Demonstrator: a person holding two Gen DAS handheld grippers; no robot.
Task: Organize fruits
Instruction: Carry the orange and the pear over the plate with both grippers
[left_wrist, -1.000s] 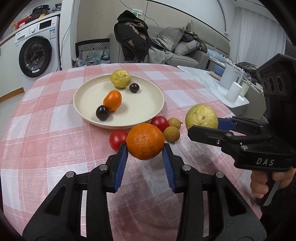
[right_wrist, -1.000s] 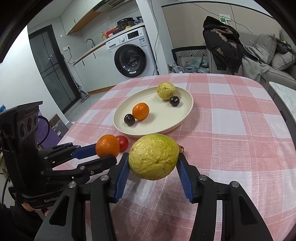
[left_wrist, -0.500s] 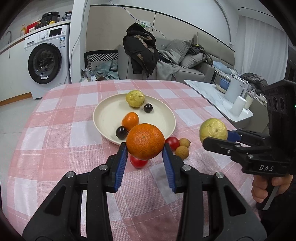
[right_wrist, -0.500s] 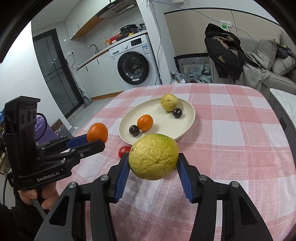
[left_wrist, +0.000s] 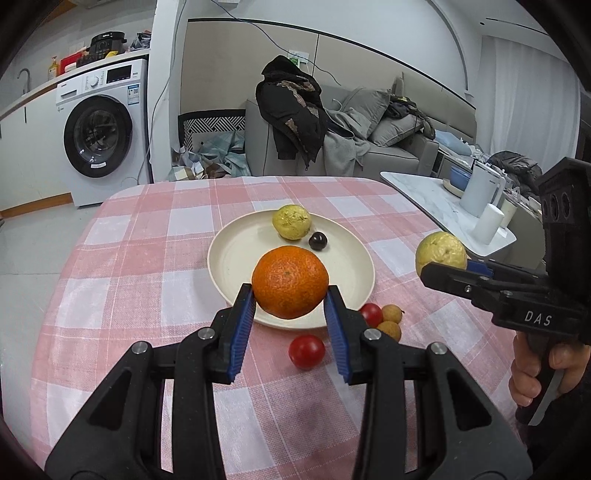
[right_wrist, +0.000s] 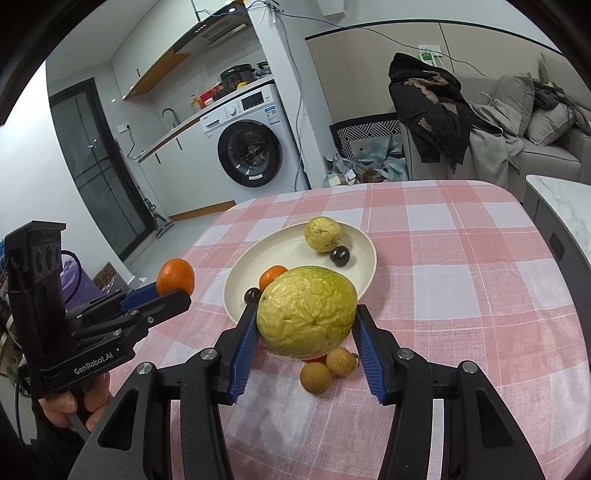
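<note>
Carry step, both fruits airborne. Left gripper (left_wrist: 290, 319) is clamped on a mandarin orange (left_wrist: 290, 282) above the near rim of the cream plate (left_wrist: 236, 254). Right gripper (right_wrist: 304, 349) is clamped on a wrinkled yellow-green fruit (right_wrist: 306, 316) over two longans (right_wrist: 328, 369). Next, probably: lower each into bare plate space, clear of fruit lying there, then release.

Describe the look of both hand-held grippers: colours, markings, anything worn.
Both are matte black plastic with two angular fingers, ribbed blue pads and silver pivot screws. The left hand-held gripper reads "GenRobot.AI" in white on its side and has a block with three round holes on top. The right hand-held gripper reads "DAS" and has a pistol grip with a metal trigger. A dark sleeve shows at each wrist.
</note>
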